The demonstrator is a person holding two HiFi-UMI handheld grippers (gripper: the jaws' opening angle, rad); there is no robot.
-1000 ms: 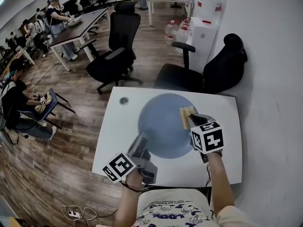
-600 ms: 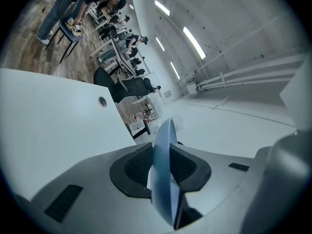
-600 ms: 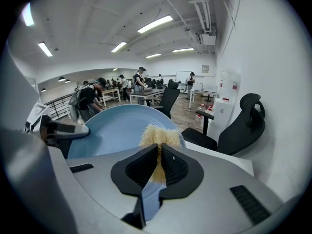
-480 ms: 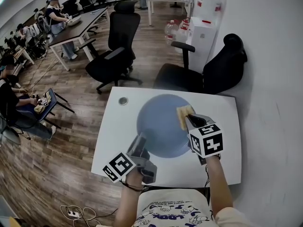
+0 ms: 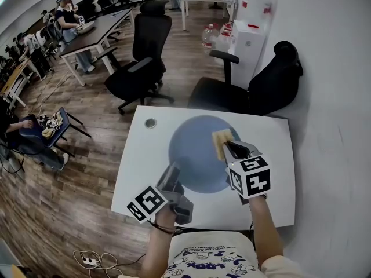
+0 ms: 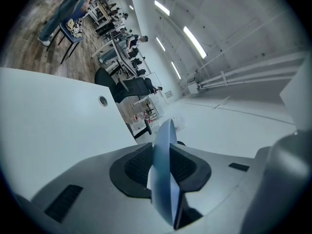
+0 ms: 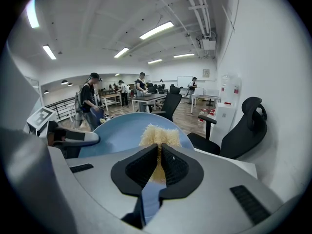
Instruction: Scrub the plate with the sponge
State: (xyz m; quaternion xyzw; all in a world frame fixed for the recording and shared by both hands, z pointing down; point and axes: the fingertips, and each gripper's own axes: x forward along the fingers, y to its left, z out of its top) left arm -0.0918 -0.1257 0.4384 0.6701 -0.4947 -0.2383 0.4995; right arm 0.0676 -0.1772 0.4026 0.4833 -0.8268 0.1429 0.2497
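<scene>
We see a round blue plate point(image 5: 194, 161) on a white table point(image 5: 142, 155). Our left gripper point(image 5: 171, 177) pinches the plate's near rim between its jaws. Our right gripper point(image 5: 227, 149) is clamped on a yellow sponge point(image 5: 220, 141), which presses against the plate's far right part, near the rim.

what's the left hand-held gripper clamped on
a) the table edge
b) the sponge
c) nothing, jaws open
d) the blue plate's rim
D: in the left gripper view the blue plate stands edge-on, pinched between the jaws of the left hand-held gripper; the sponge is in the right hand-held gripper.
</scene>
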